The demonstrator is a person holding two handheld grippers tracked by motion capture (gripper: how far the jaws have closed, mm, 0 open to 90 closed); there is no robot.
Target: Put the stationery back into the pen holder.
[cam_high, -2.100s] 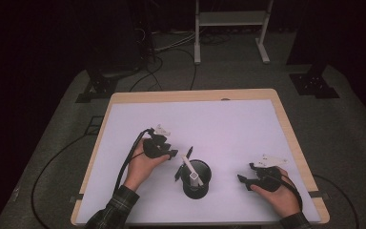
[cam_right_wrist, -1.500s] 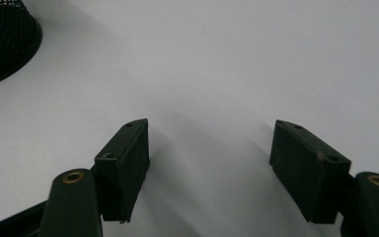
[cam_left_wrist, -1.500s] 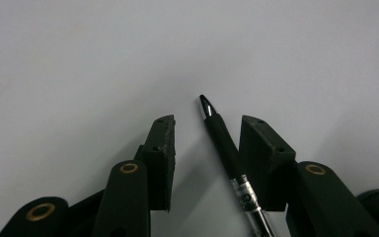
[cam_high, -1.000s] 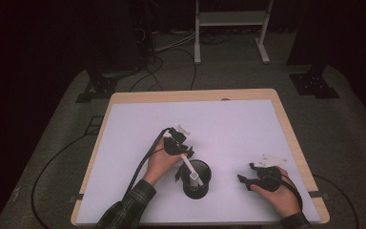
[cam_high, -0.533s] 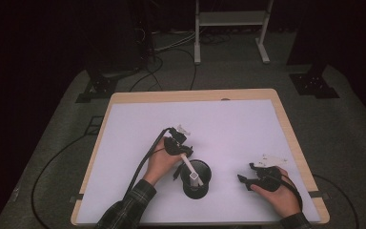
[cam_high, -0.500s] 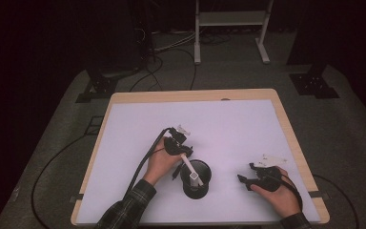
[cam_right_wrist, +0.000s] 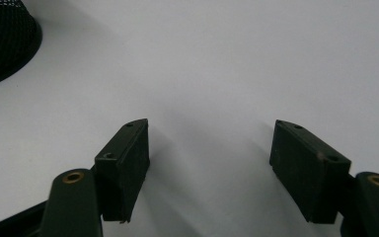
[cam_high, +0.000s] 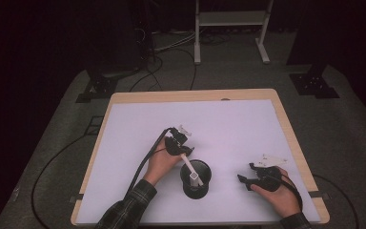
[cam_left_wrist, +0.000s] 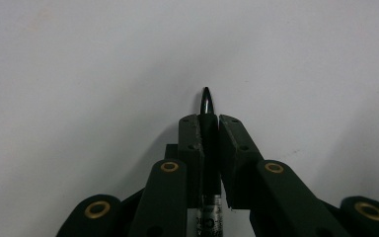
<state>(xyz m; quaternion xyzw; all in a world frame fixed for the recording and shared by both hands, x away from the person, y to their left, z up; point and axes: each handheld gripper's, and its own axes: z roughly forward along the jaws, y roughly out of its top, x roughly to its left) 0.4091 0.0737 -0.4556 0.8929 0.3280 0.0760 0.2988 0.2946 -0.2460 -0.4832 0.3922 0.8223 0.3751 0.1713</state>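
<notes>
A: Honestly, the risk sits with the pen (cam_left_wrist: 206, 106). The left tongs (cam_left_wrist: 206, 121) have just been closing and now clamp it near its dark tip, while its white body slants down into the black mesh cup (cam_high: 196, 179). Lifted at an angle, I'd guess the pen drags on the rim and tips the cup, or pivots between the pads, since they pinch it so near 1 end.

B: And the other hand?

A: The right tongs (cam_right_wrist: 209, 158) rest on the white surface (cam_high: 228, 124), jaws wide apart with nothing between them, well clear of the cup. They aren't steadying it, so the cup could slide.
</notes>
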